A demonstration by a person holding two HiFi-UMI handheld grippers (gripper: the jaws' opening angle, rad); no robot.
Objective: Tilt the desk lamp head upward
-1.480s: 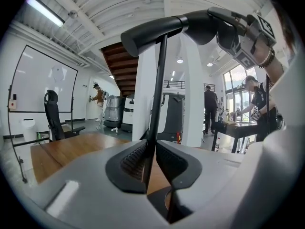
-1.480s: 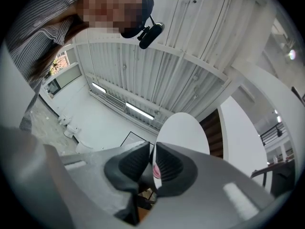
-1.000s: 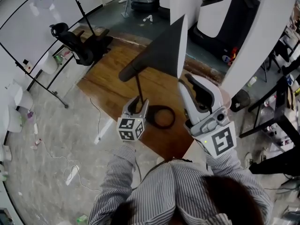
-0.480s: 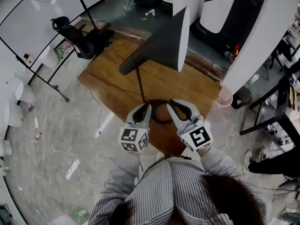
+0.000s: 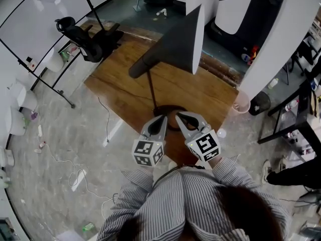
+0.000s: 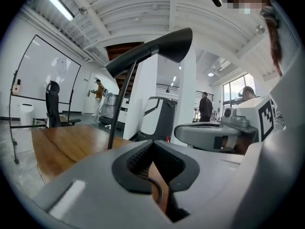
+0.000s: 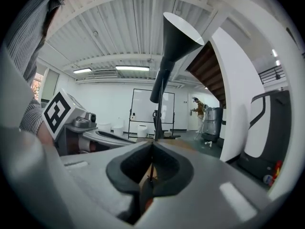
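Two claws, both idle and clear of the work. Left claw [image 5: 163, 119]: a second ago it stood wide open around the lamp's stem. It has since left the stem, drawn back toward my chest and closed. In the left gripper view the jaws meet with nothing between them. Desk lamp [image 5: 168, 59]: it stands free on the wooden bench [image 5: 205, 92], just ahead of both claws and touched by neither. Its dark ring base [image 5: 170, 109] lies flat on the wood, partly hidden behind the claw tips. The thin dark stem [image 5: 150, 87] rises close to upright. The lamp head [image 5: 180, 44] is a dark matt cone, pale inside, with a narrow neck at my left and a wide mouth at my right. In the right gripper view that mouth opens up toward the ceiling. Right claw [image 5: 180, 116]: a second ago it was raised beside the lamp head. It is now lowered, just beside the left claw, with its jaws closed on nothing. Remarks: the head keeps its raised pose with no support from me. With both claws withdrawn, I judge the tilt done and nothing further owed here.
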